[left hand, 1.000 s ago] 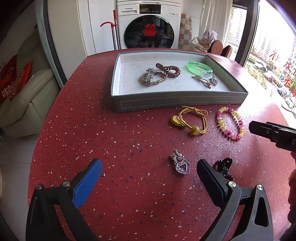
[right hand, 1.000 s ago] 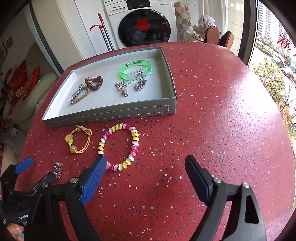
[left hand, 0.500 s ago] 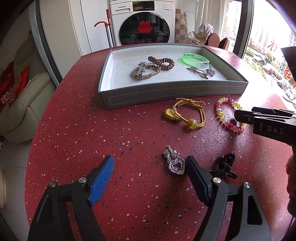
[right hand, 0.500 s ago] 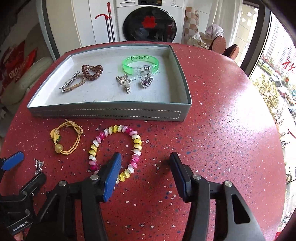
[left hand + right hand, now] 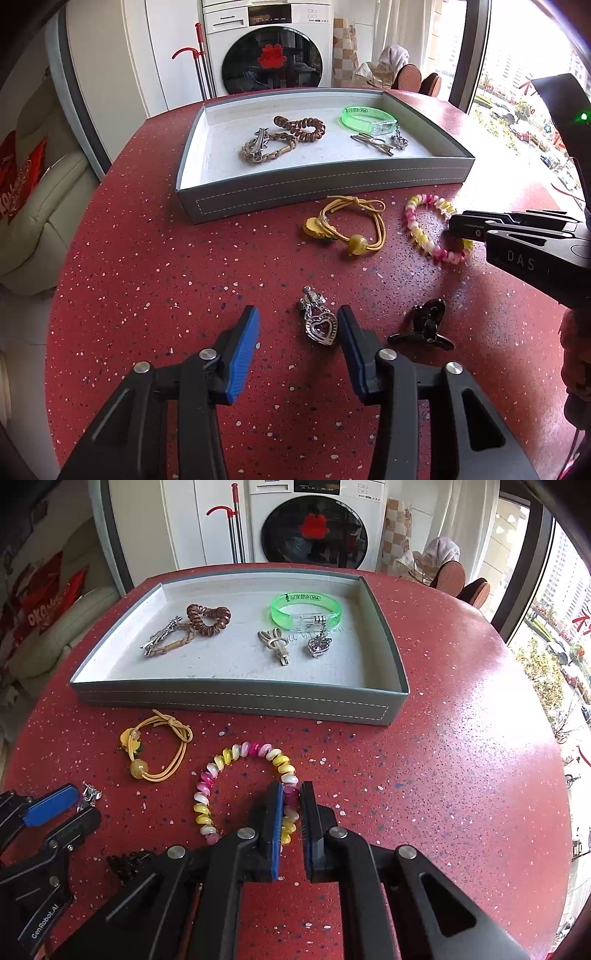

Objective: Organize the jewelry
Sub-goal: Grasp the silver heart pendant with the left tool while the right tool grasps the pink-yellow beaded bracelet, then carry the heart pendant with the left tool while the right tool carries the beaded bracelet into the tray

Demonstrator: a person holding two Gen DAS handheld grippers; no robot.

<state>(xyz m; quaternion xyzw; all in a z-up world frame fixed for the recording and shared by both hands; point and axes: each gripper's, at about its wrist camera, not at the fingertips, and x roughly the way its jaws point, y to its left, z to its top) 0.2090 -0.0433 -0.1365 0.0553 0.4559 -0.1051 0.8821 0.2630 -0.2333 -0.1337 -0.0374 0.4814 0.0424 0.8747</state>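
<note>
A pink, yellow and white beaded bracelet (image 5: 236,775) lies on the red table in front of the grey tray (image 5: 236,698). My right gripper (image 5: 291,805) is shut on the bracelet's right side; it shows in the left wrist view (image 5: 456,227) too, over the bracelet (image 5: 424,236). My left gripper (image 5: 297,328) is open, its fingers on either side of a silver heart pendant (image 5: 321,326) on the table. A yellow cord bracelet (image 5: 347,225) lies between pendant and tray.
A black hair claw (image 5: 424,326) lies right of the left gripper. The tray holds a green bangle (image 5: 306,607), a brown coil tie (image 5: 208,618), a chain with a clip (image 5: 166,638), a gold clip (image 5: 275,644) and a heart charm (image 5: 317,642). The table edge curves near on the right.
My right gripper closed onto the beaded bracelet's right side. My left gripper moved forward and narrowed, so its fingers now flank the heart pendant.
</note>
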